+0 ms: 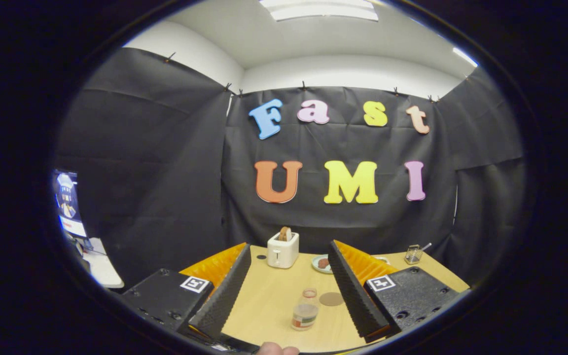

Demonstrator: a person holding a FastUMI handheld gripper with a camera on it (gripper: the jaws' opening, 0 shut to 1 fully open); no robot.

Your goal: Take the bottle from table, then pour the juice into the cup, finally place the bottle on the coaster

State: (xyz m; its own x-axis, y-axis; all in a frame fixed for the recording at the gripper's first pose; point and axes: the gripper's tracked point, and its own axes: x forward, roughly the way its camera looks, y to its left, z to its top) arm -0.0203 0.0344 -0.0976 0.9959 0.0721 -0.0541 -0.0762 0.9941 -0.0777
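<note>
Two claw (pixel 289 291) fingers spread around part-full bottle (pixel 304 315), small cup (pixel 309 294).

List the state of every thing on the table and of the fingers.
gripper: fingers open, holding nothing
bottle: upright between the fingers, ungrasped
cup: upright, just beyond the bottle
coaster: flat, bare
toaster: bread sticking up
plate: holds a brown item

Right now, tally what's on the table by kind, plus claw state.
Bottle: 1, between the open claw fingers, untouched
Cup: 1, just beyond the bottle
Coaster: 1, beside the cup
Toaster: 1, bread in its slot
Plate: 1, brown item on it
Glass jar: 1, beyond the right-hand finger
Total: 6
</note>
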